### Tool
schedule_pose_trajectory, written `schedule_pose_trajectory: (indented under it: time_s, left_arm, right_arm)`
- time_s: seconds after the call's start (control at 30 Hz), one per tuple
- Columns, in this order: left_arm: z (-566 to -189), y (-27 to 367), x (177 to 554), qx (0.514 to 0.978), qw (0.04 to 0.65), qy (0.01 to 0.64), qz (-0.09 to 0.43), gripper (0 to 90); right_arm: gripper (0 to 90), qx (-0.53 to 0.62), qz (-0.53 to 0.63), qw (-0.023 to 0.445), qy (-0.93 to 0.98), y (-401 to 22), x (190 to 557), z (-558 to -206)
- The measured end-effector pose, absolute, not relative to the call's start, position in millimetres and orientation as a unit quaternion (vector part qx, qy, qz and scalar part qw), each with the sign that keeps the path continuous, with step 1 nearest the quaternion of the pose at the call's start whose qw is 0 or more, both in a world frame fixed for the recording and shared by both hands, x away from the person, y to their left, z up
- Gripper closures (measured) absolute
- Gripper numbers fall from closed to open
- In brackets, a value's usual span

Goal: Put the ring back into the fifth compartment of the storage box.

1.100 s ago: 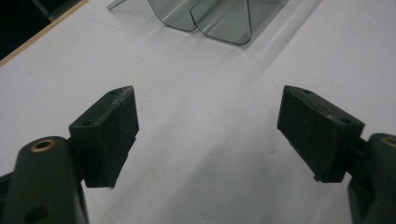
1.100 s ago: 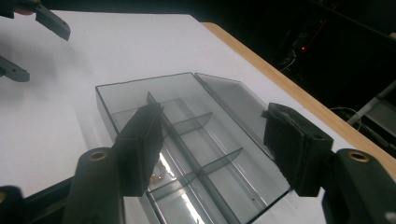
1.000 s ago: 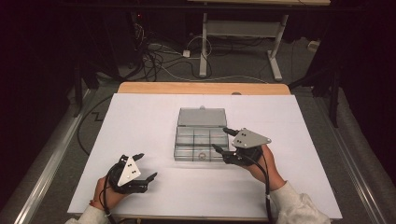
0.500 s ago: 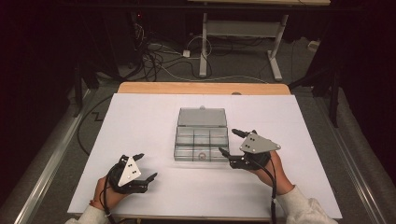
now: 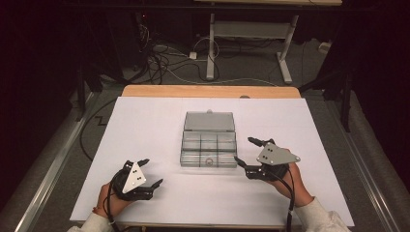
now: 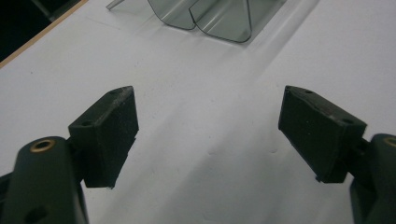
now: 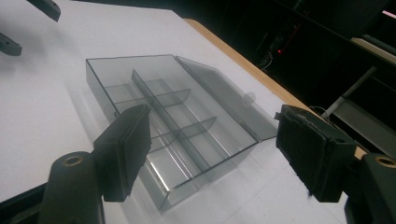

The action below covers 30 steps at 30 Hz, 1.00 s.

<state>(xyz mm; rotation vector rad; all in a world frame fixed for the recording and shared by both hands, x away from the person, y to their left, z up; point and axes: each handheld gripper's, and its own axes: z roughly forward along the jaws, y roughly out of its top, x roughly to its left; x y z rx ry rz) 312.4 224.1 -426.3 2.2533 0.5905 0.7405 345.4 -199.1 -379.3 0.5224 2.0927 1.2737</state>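
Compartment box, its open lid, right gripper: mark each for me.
compartment box point(image 5: 209, 151), high view, on a divider of the tray.
open lid point(image 5: 209, 121), high view, middle of the flat lid panel.
right gripper point(image 5: 245, 155), high view, midway between its fingertips.

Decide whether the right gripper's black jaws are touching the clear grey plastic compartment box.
Apart. In the high view, white table shows between the right gripper and the clear grey plastic compartment box; its jaws stand open and empty.
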Motion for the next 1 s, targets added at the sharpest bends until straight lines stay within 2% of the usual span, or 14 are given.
schedule_pose_trajectory:
  time_s: [0.53, 1.0]
  left_arm:
    - [-426, 223, 312, 0.868, 0.338, 0.225, 0.287, 19.4]
    - [-426, 222, 312, 0.868, 0.335, 0.225, 0.288, 19.4]
  right_arm:
    - [26.6, 0.205, 0.47, 0.33, 0.793, -220, 333, -395]
    - [26.4, 0.235, 0.466, 0.337, 0.783, -254, 320, -420]
